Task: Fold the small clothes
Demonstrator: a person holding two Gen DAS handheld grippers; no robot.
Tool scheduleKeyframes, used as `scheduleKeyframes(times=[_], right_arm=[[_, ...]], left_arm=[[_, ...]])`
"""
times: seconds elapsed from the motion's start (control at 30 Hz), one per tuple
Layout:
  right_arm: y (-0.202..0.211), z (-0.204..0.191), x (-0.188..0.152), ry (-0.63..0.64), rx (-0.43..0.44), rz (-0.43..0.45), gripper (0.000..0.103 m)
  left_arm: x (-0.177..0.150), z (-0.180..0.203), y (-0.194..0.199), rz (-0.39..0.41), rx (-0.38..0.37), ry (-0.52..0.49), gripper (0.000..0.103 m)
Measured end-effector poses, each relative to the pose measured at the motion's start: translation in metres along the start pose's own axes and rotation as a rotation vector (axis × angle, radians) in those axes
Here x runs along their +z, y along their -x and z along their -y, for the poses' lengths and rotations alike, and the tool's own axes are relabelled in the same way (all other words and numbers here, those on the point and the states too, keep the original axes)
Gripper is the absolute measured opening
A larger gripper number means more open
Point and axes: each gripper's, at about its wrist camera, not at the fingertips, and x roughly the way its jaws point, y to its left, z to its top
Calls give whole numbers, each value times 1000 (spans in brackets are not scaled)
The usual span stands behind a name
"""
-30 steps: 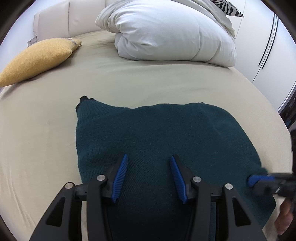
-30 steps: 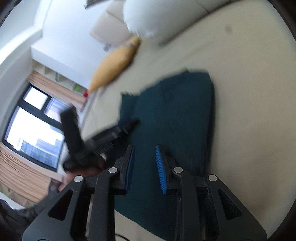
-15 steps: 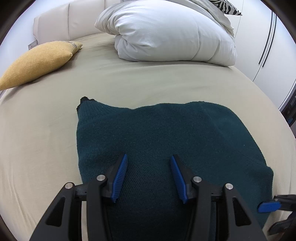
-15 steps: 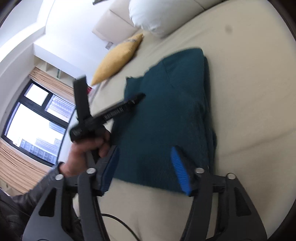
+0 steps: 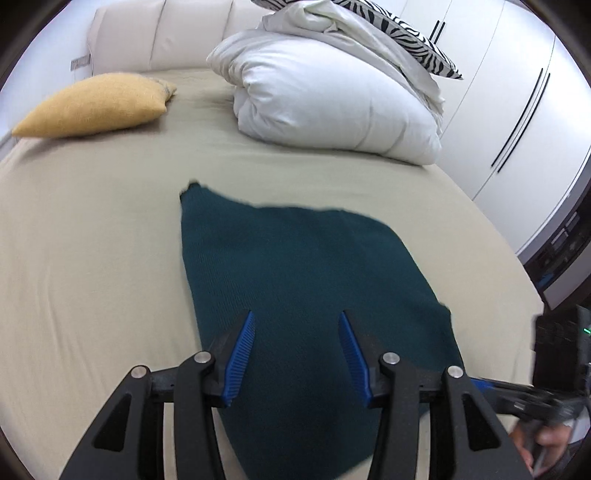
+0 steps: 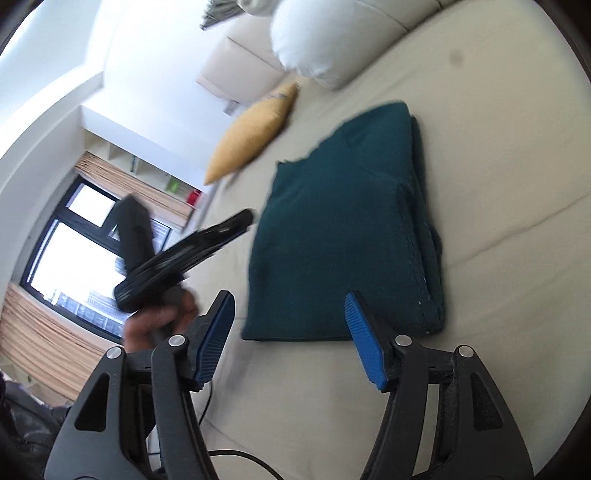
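Observation:
A dark teal knit garment (image 5: 295,258) lies folded flat on the beige bed sheet (image 5: 92,258). My left gripper (image 5: 296,321) hovers above its near part, open, with nothing pressed between the blue pads. In the right wrist view the same garment (image 6: 343,240) shows stacked layers along its right edge. My right gripper (image 6: 290,299) stands just short of the garment's near edge, its jaws opening, with no cloth in the pads. The left gripper (image 6: 236,225) appears there blurred, held by a hand (image 6: 159,325) to the garment's left.
A yellow cushion (image 5: 96,105) and a rolled white duvet (image 5: 332,107) under a zebra-print pillow (image 5: 406,29) lie at the bed's head. White wardrobe doors (image 5: 517,122) stand to the right. A window (image 6: 74,240) and a floor cable (image 6: 240,458) show on the left.
The right gripper opened wide and drew back off the garment to its near edge. The left gripper pulled back and rose, so the garment looks farther away. The garment stayed flat.

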Motion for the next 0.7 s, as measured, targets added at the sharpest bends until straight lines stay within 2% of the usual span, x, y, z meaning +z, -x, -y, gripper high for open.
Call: scheduleKeyframes(times=[0.03,0.1,0.2,0.27,0.33,0.4,0.43,0.5,0.53,0.6,0.7], right_arm=[[-8,5,-1,-17,-13,-23,61],[-28,21,-4,-65,-40,-76,58],[-19,24,-8,-99,-26,-58,57],[-6,14,-9,-76,-42,-47,59],[9,6,-6,-39,-45,-10,61],[25,3,2,-19,-64,35,75],[31,4,10,-14,-89,60,79],[34,9,26,-26,-131,80,83],[32,14,34,-40,-130,78,83],[21,26,53,-83,-131,63,83],[-2,41,79,-108,-126,11,83]], left_arm=[[-10,0,-6,-35,-1,1,50],[-23,0,-14,-52,29,-28,48],[-26,-2,-6,-51,19,-28,49],[-25,-10,9,-40,-14,27,49],[-26,-23,22,2,-10,80,54],[-25,-40,32,49,1,148,70],[-24,-50,33,64,6,183,73],[-19,-64,24,29,8,219,75],[-18,-70,16,0,-9,241,75],[-17,-80,-3,-72,-91,305,75],[-16,-82,-22,-121,-173,360,76]])
